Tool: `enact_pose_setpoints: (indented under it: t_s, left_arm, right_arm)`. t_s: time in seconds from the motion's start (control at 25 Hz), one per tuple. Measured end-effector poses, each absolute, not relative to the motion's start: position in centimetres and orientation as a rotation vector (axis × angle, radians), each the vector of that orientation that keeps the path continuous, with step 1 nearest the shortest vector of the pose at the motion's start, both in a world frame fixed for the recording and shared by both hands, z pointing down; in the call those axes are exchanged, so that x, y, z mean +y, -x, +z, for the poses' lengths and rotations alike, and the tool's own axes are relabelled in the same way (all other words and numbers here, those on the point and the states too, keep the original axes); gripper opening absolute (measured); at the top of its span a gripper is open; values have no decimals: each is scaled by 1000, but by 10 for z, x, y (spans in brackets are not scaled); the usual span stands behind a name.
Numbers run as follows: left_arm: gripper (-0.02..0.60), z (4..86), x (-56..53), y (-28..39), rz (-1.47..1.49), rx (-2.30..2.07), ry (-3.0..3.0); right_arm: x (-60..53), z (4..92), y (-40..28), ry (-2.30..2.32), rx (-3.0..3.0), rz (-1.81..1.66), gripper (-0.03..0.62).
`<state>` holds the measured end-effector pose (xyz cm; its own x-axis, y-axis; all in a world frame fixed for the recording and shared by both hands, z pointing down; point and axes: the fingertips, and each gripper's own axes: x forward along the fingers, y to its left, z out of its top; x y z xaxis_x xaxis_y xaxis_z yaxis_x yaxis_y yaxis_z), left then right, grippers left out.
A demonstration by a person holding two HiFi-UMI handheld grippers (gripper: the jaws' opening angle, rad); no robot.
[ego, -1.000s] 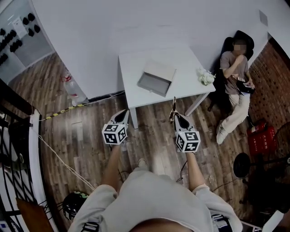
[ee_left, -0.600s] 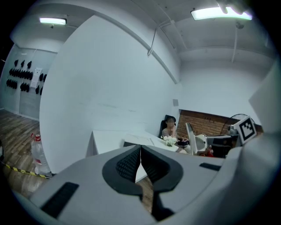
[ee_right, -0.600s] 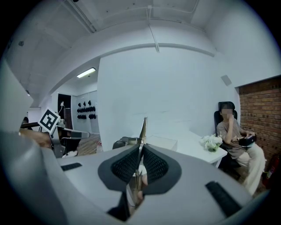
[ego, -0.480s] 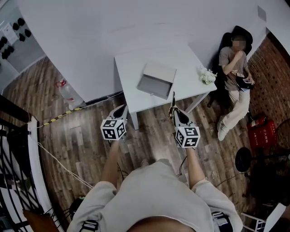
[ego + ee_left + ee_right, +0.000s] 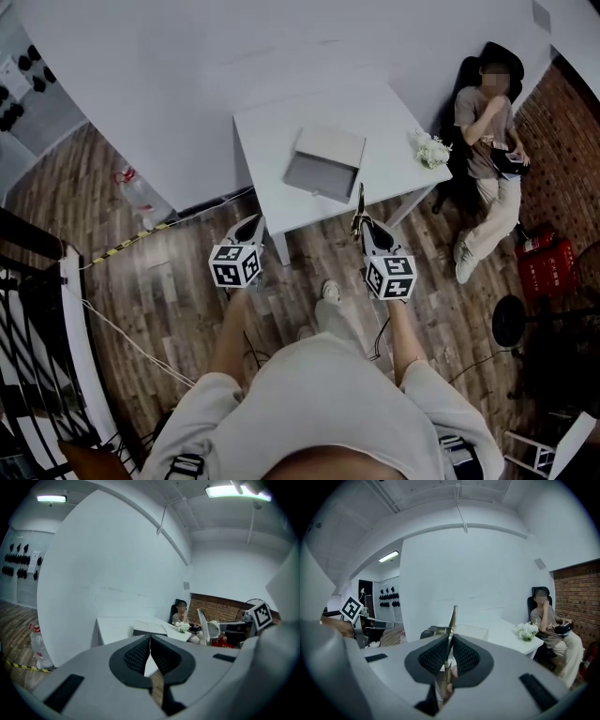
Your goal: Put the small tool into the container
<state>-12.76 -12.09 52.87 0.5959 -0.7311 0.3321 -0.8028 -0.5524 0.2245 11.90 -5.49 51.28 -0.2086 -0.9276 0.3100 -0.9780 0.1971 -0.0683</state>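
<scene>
Brass-coloured small tool [image 5: 452, 616] is sitting pinched between the jaws of the right gripper [image 5: 449, 656], its thin tip sticking up past them. In the head view the right gripper [image 5: 364, 223] is hanging at centre frame over the wooden floor [image 5: 169, 281], just short of the near edge of the white table [image 5: 394, 122], with the small tool [image 5: 360, 202] pointing toward that edge. Probably it is being held by its lower end so the free tip can go in first.

Left gripper [image 5: 150, 651] is showing its jaws pressed together with nothing between them. It is idling at centre-left in the head view [image 5: 249, 228], level with the other, likely just kept out of the way.

Grey container [image 5: 323, 164] is lying flat in the middle of the table in the upper centre, well apart from the tool, so the carry looks not yet done. White flowers [image 5: 431, 150] are sitting at the table's right edge, and a seated person [image 5: 487, 122] is resting in the upper right.
</scene>
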Motion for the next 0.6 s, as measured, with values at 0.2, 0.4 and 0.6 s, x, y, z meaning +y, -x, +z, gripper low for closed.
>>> enact_pose_setpoints:
  t_s: [0.2,0.4,0.6]
  left_arm:
    - [9,533,-134,123,296,-1240,-2475]
    - [9,538,-156,116,307,-1252,-2463]
    - [9,544,-184,103,324,-1262,-2442]
  right_arm:
    - [-69,520,-123,-1829,-2269,382,26]
    - [-94,527,-129,-1817,-2280,395,26]
    - [-128,531,-141,-1795,-2296,404,26]
